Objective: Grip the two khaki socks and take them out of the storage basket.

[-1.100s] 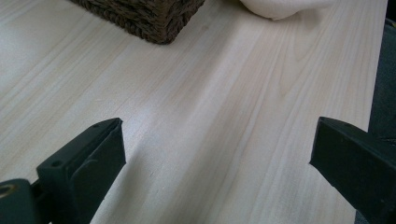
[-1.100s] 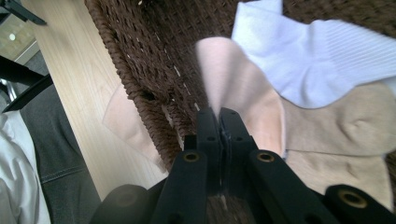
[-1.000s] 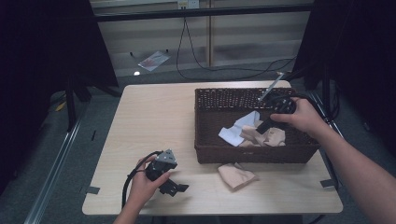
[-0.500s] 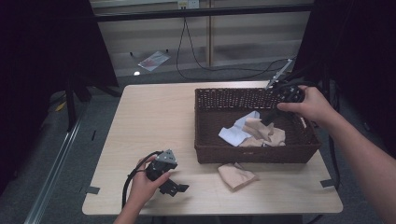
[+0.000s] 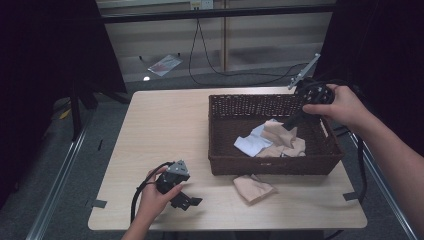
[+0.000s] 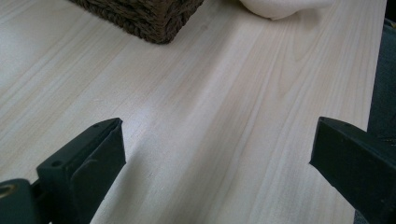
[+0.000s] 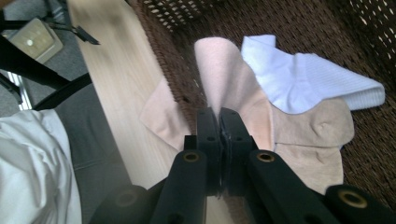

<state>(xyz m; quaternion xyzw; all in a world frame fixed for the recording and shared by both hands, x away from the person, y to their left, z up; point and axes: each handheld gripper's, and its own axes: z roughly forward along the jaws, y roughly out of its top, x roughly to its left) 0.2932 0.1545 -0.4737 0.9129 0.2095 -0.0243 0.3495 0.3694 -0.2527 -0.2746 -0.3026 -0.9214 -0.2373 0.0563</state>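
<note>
- Pinching a beige sock, right gripper jaws clamped on its fold, over the wicker basket for removal.
- Left gripper gapes empty on the table, waiting.

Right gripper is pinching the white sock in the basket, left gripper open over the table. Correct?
Not quite: the right gripper is shut on the beige sock, not the white sock beside it, as the right gripper view shows. The rest holds.
</note>
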